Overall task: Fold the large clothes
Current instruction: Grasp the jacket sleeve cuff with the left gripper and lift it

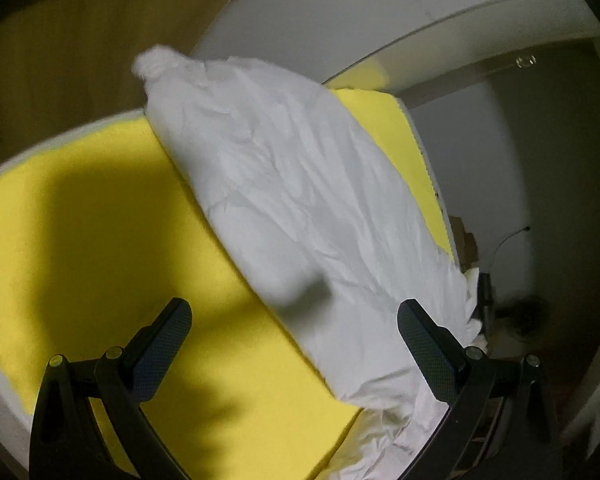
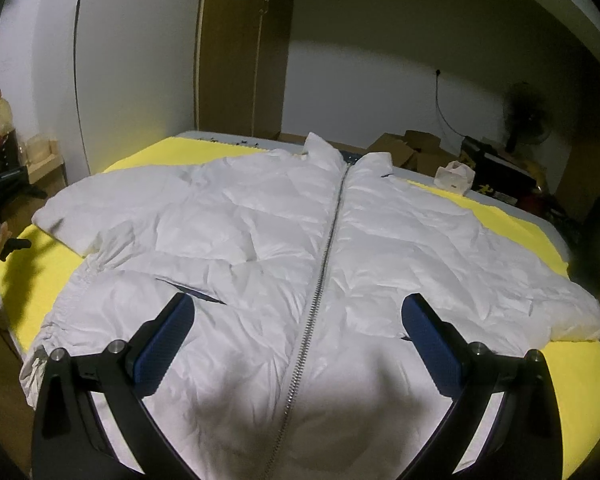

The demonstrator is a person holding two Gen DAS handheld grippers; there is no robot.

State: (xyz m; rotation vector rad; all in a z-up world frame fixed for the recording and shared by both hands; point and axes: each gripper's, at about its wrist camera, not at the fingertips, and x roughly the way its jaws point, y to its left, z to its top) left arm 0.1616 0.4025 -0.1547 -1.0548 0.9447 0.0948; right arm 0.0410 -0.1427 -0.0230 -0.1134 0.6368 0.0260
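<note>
A white puffer jacket [image 2: 260,232] lies face up and zipped on a yellow mat [image 2: 572,376], sleeves spread to both sides, collar at the far end. Its metal zipper [image 2: 324,268] runs down the middle. My right gripper [image 2: 296,312] hovers open above the lower front, one finger either side of the zipper, holding nothing. In the left wrist view the jacket [image 1: 292,200] stretches diagonally across the yellow mat [image 1: 80,220]. My left gripper [image 1: 294,316] is open over the jacket's near edge, with nothing between its fingers.
The mat covers a bed-sized platform. Cardboard boxes [image 2: 404,148] and a white bag [image 2: 456,176] sit beyond the far right edge, with a fan [image 2: 528,116] behind. A wooden wardrobe [image 2: 240,52] stands at the back. Clutter and a bottle [image 2: 0,120] are at the left.
</note>
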